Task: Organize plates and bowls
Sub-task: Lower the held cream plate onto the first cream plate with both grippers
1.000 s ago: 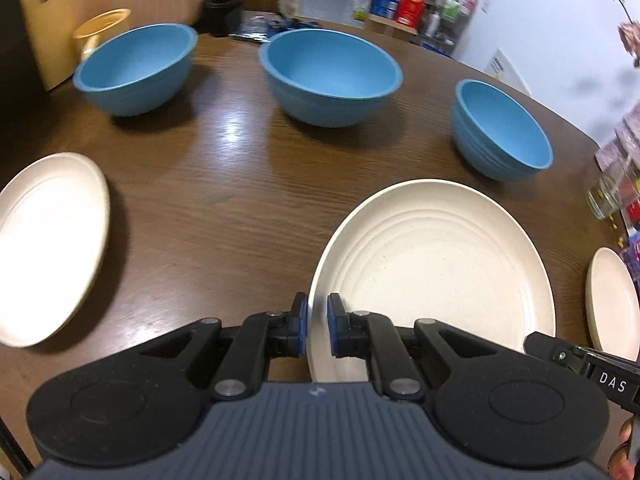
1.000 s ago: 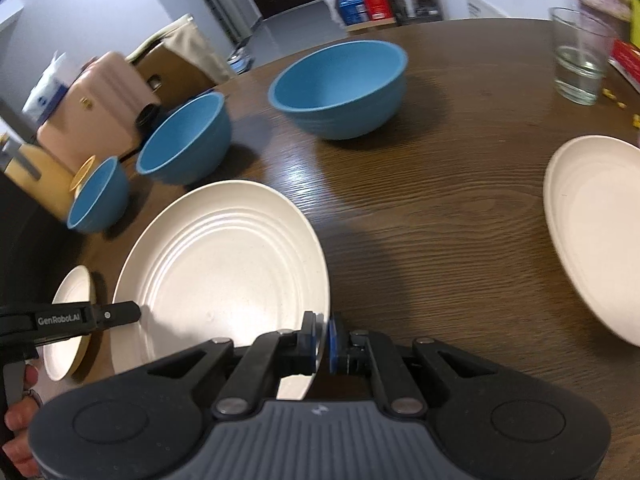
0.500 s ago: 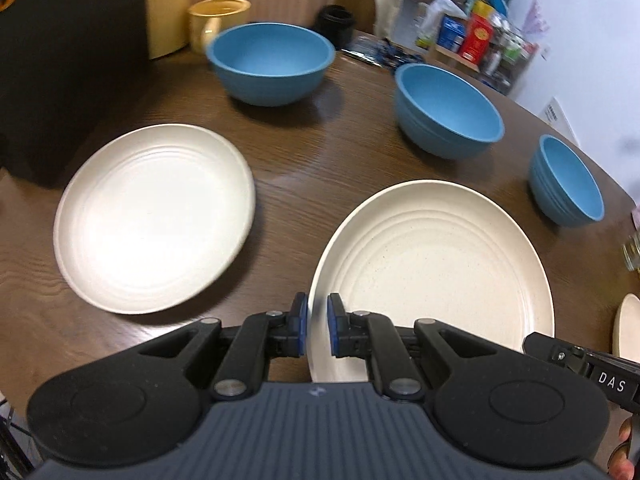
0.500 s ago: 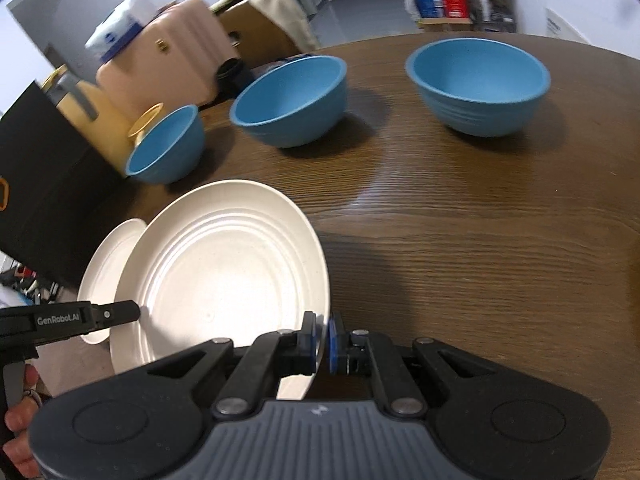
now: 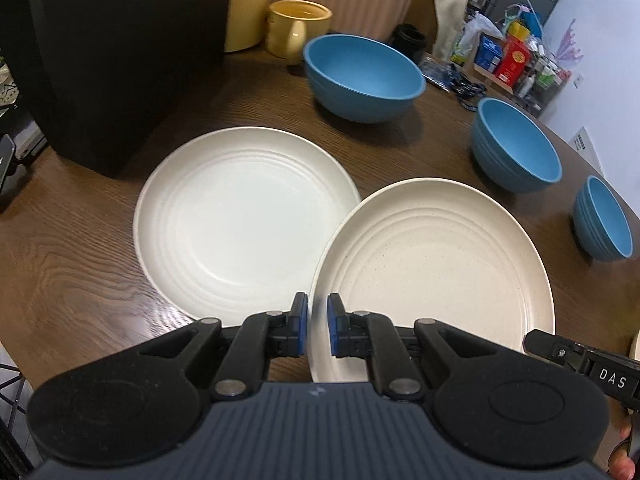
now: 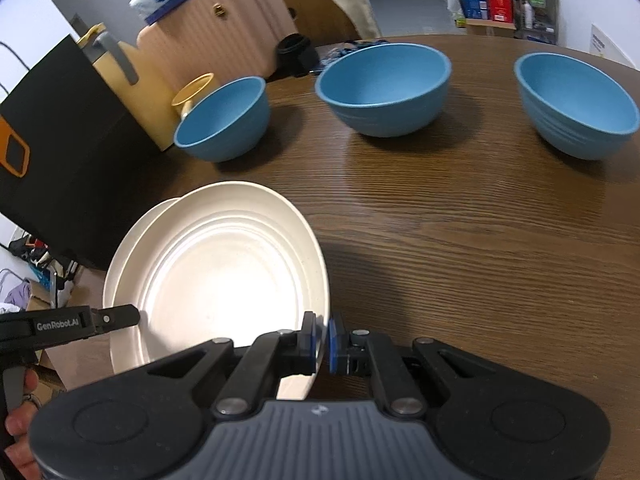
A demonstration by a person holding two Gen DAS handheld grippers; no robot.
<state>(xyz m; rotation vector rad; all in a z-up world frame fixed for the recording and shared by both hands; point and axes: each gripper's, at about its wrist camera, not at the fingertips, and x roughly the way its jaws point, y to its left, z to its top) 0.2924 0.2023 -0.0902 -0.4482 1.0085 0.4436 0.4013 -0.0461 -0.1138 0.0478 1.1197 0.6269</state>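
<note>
The counter [image 6: 460,248] lies bare and wide between the carried plate [image 5: 436,264] and the row of three blue bowls [image 6: 384,88], open for passing. To the left a second cream plate [image 5: 244,216] lies flat, its rim just under the carried plate's edge. Behind it a tall black box [image 5: 120,60] walls off that side, with a yellow mug [image 5: 298,30] beside it. At the back the bowls stand apart, with gaps of bare wood between them.
</note>
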